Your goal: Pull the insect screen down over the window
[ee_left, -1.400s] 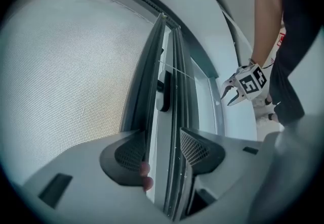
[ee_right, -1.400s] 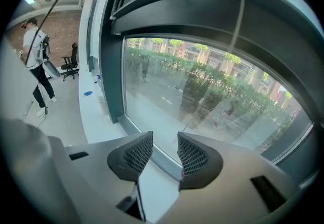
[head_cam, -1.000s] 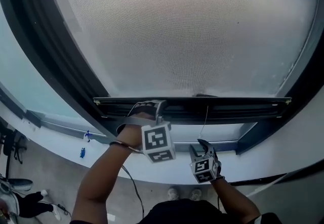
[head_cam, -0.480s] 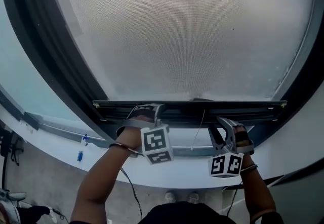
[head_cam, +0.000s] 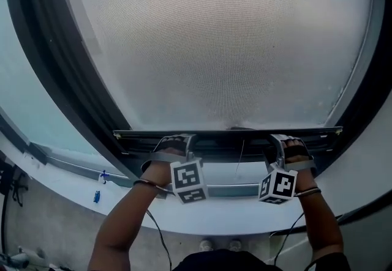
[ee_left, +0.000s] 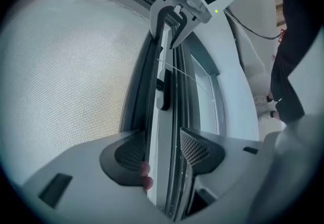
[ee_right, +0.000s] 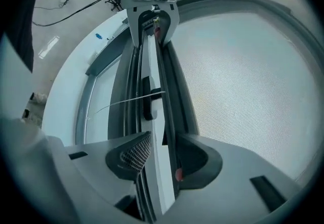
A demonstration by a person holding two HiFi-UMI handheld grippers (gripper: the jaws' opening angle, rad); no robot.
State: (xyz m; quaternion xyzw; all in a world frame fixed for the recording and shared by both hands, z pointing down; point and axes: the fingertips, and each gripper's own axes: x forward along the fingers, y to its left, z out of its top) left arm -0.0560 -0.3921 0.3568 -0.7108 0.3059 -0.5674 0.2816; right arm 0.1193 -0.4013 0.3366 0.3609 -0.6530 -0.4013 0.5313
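Note:
The insect screen's grey mesh (head_cam: 220, 43) fills the window, and its dark bottom bar (head_cam: 226, 136) runs across just above the sill. My left gripper (head_cam: 174, 140) is shut on the bar's left part; in the left gripper view (ee_left: 162, 152) both pads press its edges. My right gripper (head_cam: 283, 140) now straddles the bar's right part (ee_right: 159, 160). Its jaws have just been opening, and the bar lies between them without a clear squeeze. A dark pull handle (ee_right: 147, 99) and a thin cord (head_cam: 240, 159) sit mid-bar between the two grippers.
The dark window frame (head_cam: 55, 62) curves up both sides. Below the bar lie the lower frame rail and a white sill (head_cam: 214, 215). A small blue item (head_cam: 97, 196) lies on the sill at left. A cable (head_cam: 160, 227) hangs by my left arm.
My right gripper has risen from below the sill, rolled over, and come up around the bar's right part. The left gripper has stayed on the bar. The bar sits slightly lower in view.

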